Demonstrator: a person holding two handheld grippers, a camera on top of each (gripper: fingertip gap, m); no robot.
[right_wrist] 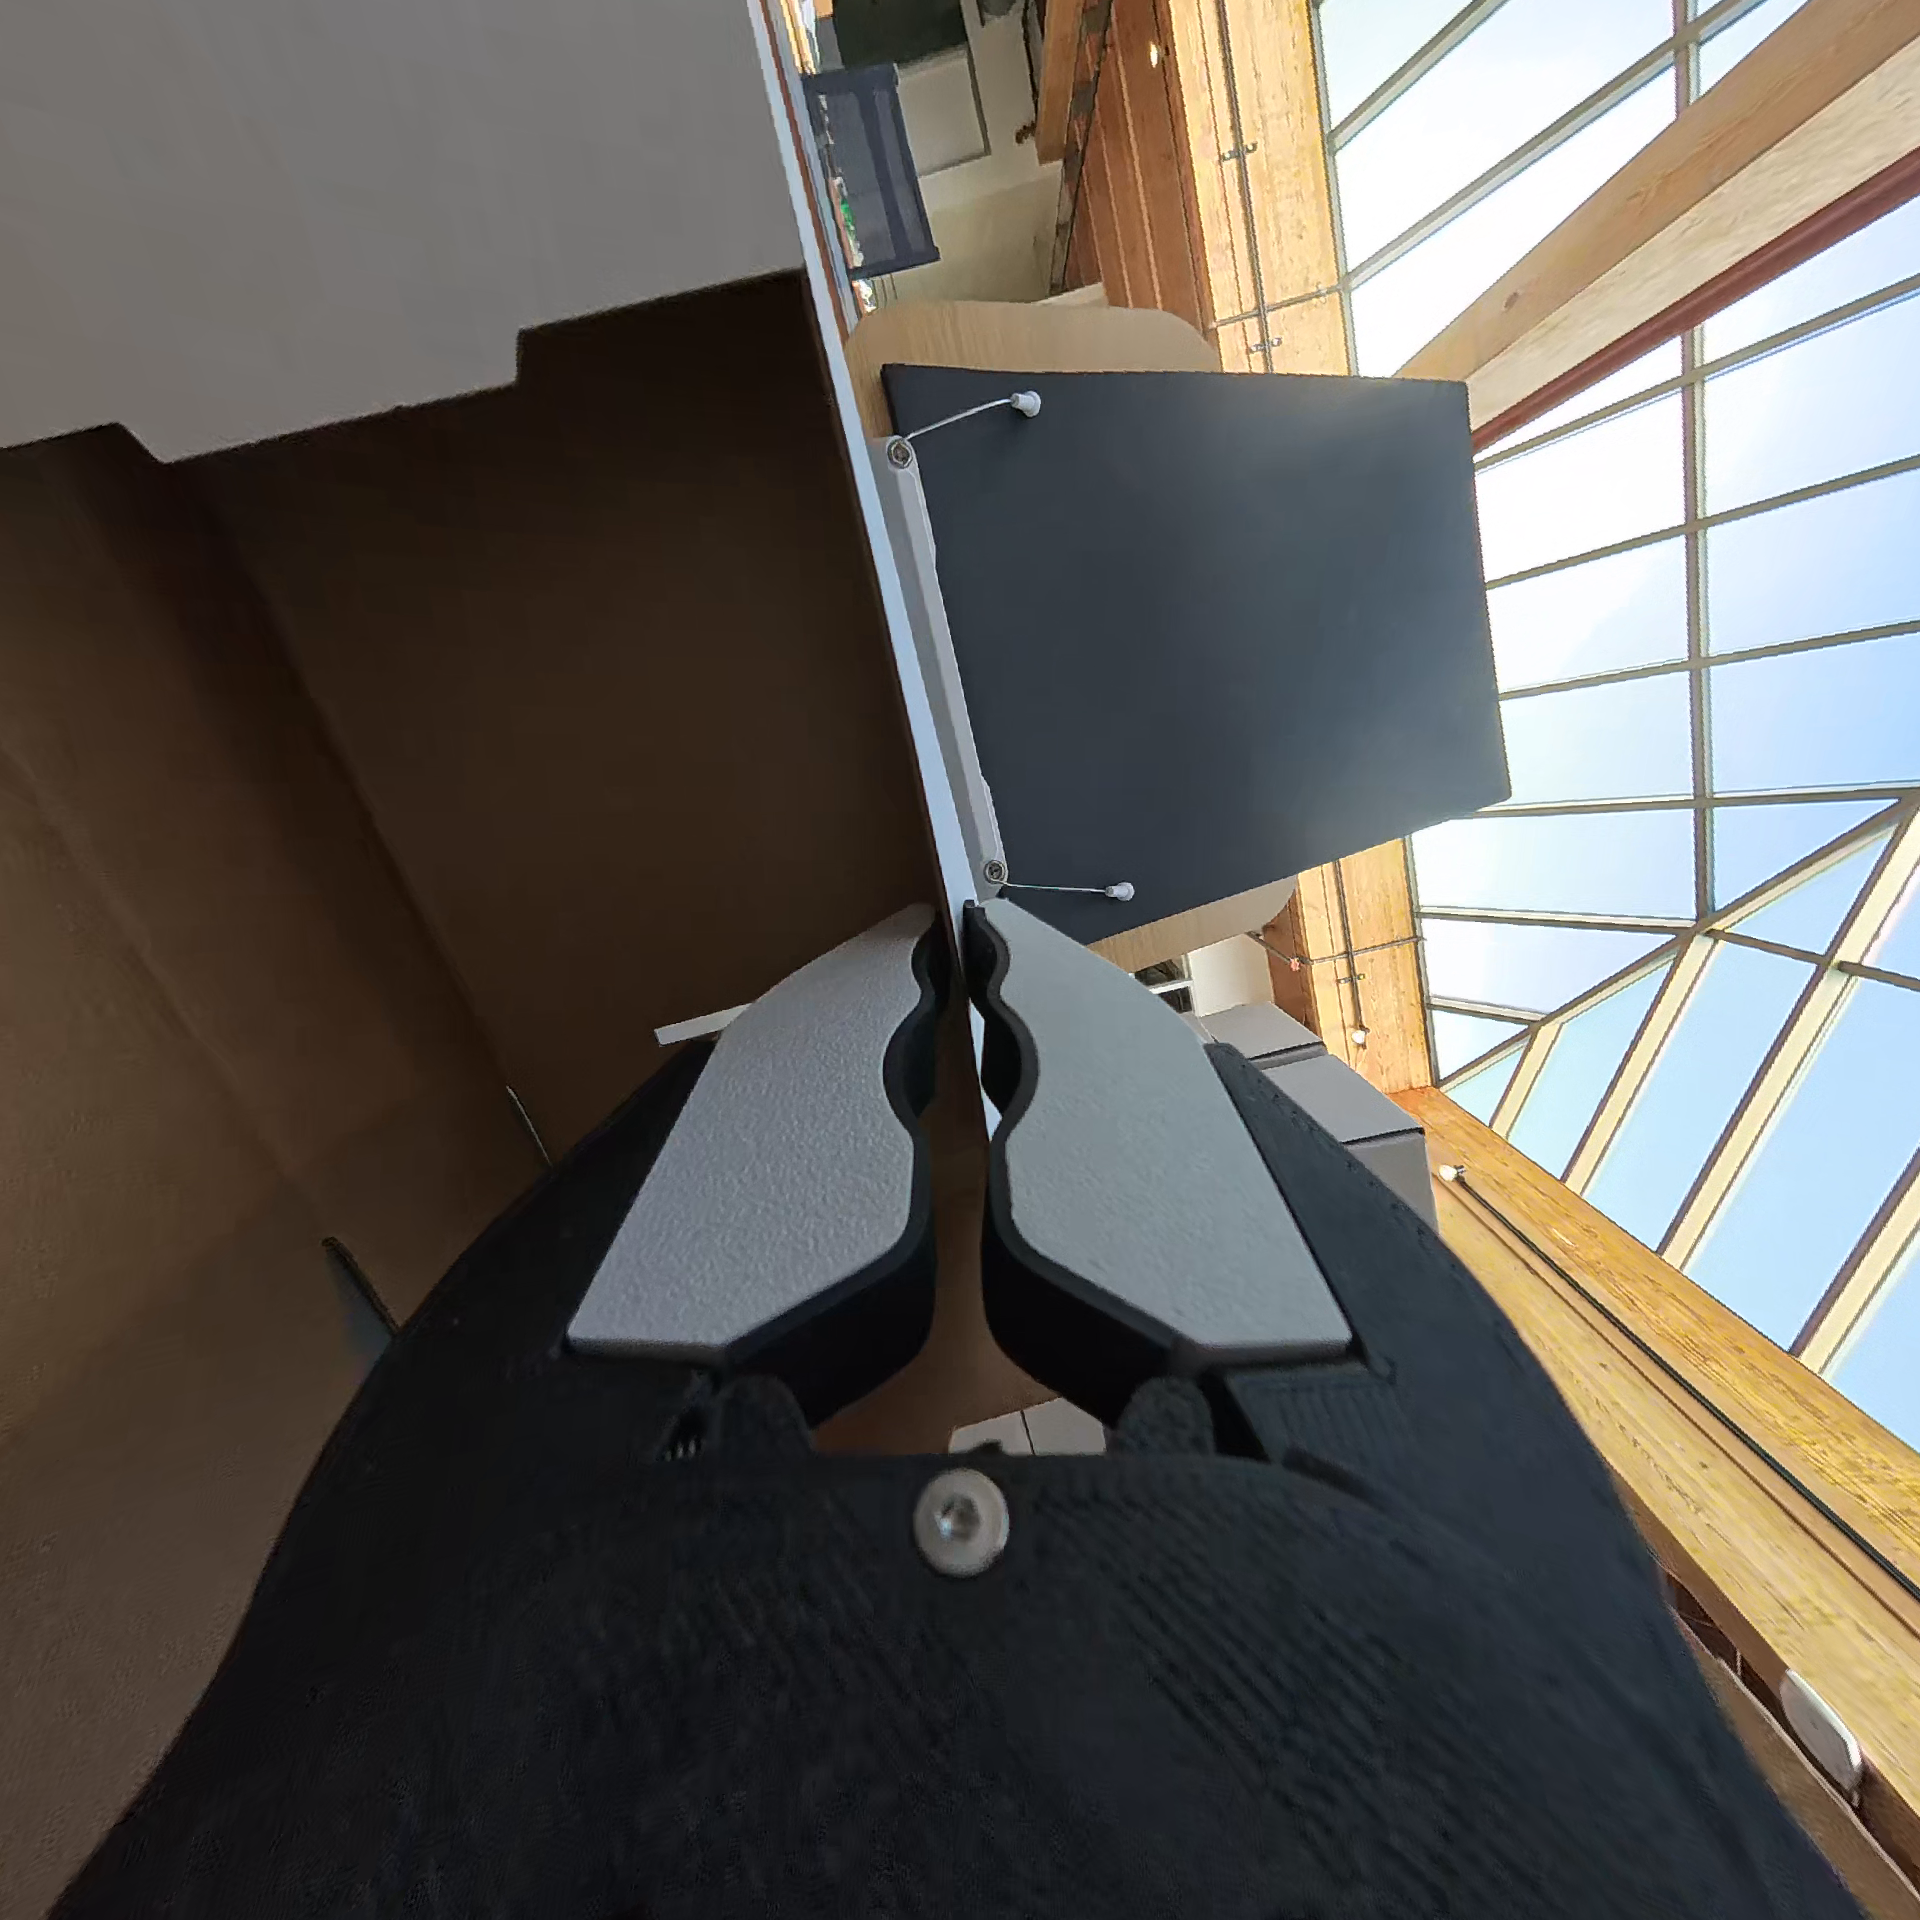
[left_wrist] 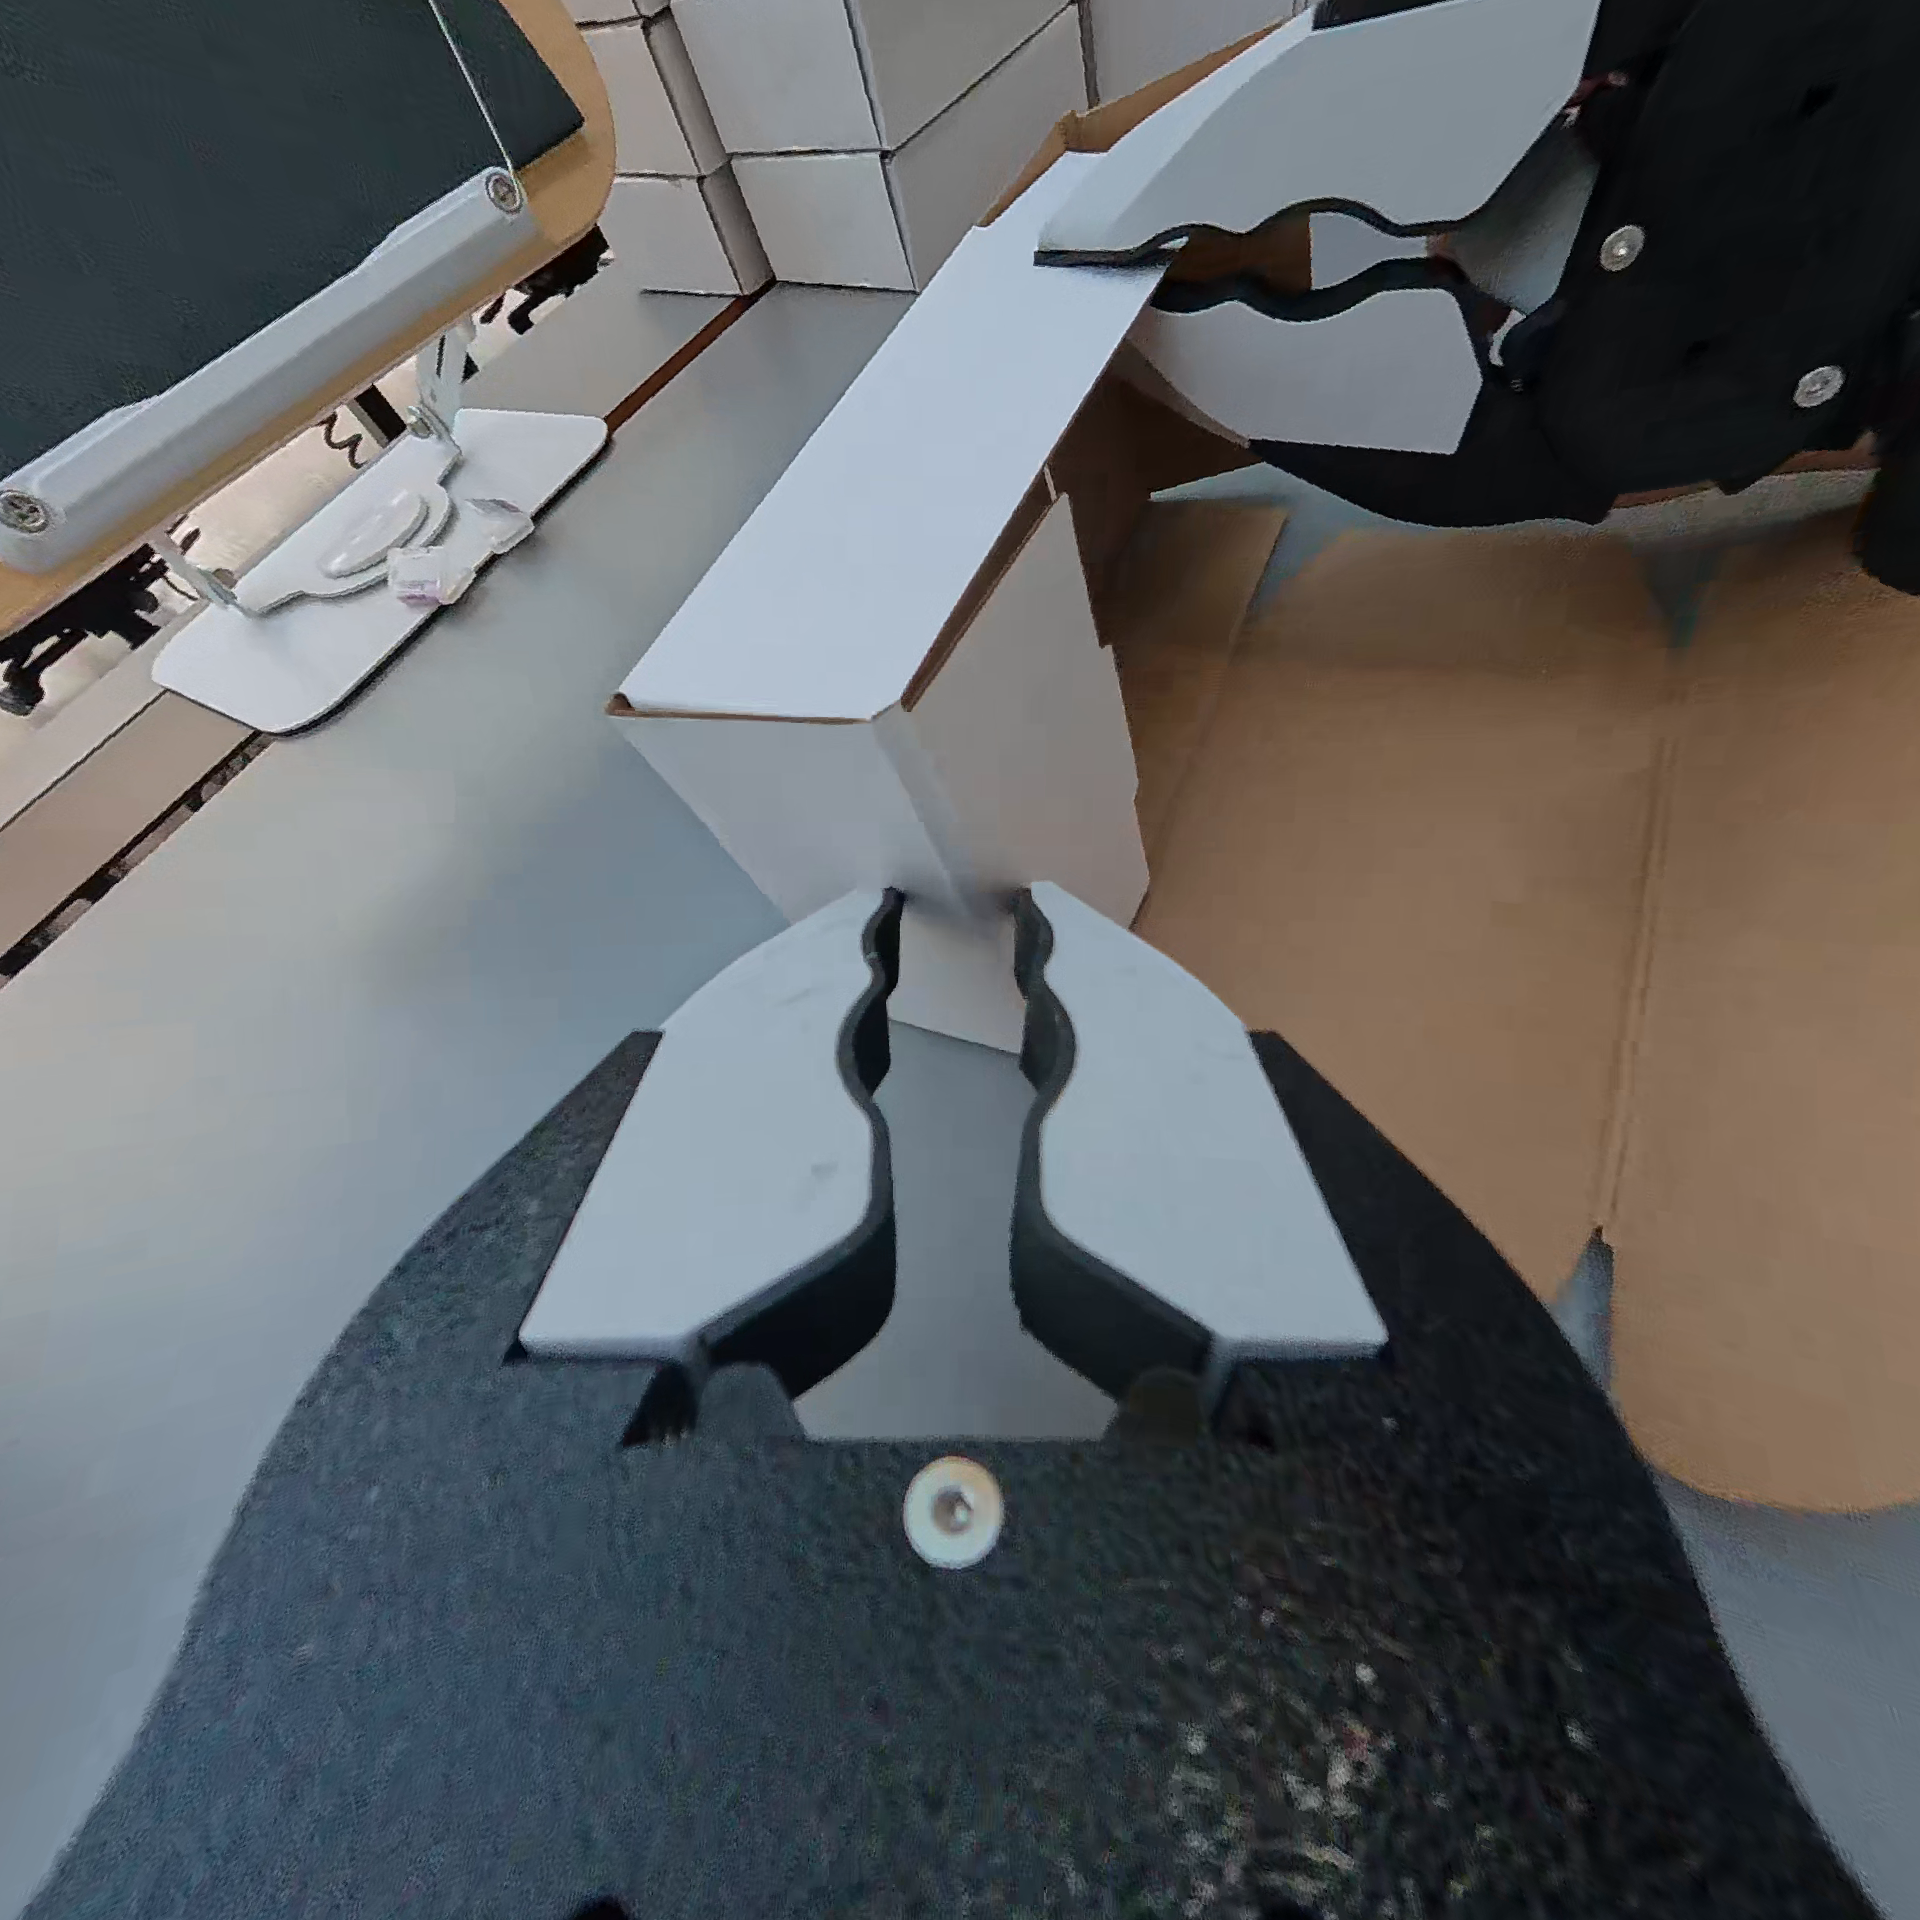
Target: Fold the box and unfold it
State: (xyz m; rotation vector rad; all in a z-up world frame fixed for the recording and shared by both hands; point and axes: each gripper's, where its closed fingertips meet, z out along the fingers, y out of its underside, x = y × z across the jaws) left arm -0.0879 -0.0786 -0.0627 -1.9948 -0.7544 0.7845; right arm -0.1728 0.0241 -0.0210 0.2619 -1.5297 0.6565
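Left gripper (left_wrist: 954, 904) part-open around the corrugated box (left_wrist: 883, 499) side wall's near corner flap, right gripper (right_wrist: 956, 930) pinching its far end, apparently steadying the fold.

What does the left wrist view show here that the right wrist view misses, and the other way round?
Only the left wrist view shows the left gripper with its fingers either side of a white flap, the grey table, the stacked white boxes behind, and the flat brown inside of the box. Only the right wrist view shows the glazed roof and the wooden beams. Both show the box, the right gripper shut on its raised panel, and the dark board on its stand.
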